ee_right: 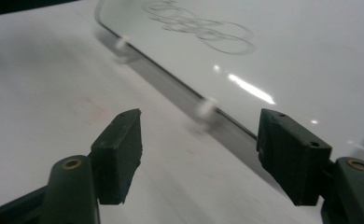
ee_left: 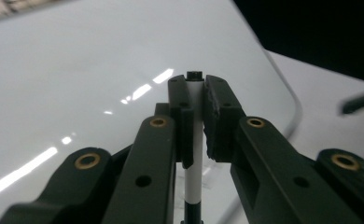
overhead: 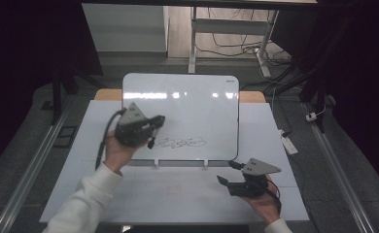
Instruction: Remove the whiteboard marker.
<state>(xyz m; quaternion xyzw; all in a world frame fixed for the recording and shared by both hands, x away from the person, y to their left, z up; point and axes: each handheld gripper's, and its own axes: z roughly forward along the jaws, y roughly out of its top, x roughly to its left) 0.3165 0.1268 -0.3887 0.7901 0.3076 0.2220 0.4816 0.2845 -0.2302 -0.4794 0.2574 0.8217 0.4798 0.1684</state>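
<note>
Two hand-held grippers working: left hand-held gripper (ee_left: 196,93) clamping marker (ee_left: 195,154) over whiteboard (overhead: 187,104) scribble (overhead: 181,142) for drawing; right hand-held gripper (ee_right: 199,154) gaping empty, waiting above bench (overhead: 178,194).

High view from above the person's side, facing forward and down over the whole table (overhead: 178,199), left gripper view close along its jaws over the whiteboard (ee_left: 77,70), right gripper view low beside the board's near edge, all three sharing the whiteboard.
</note>
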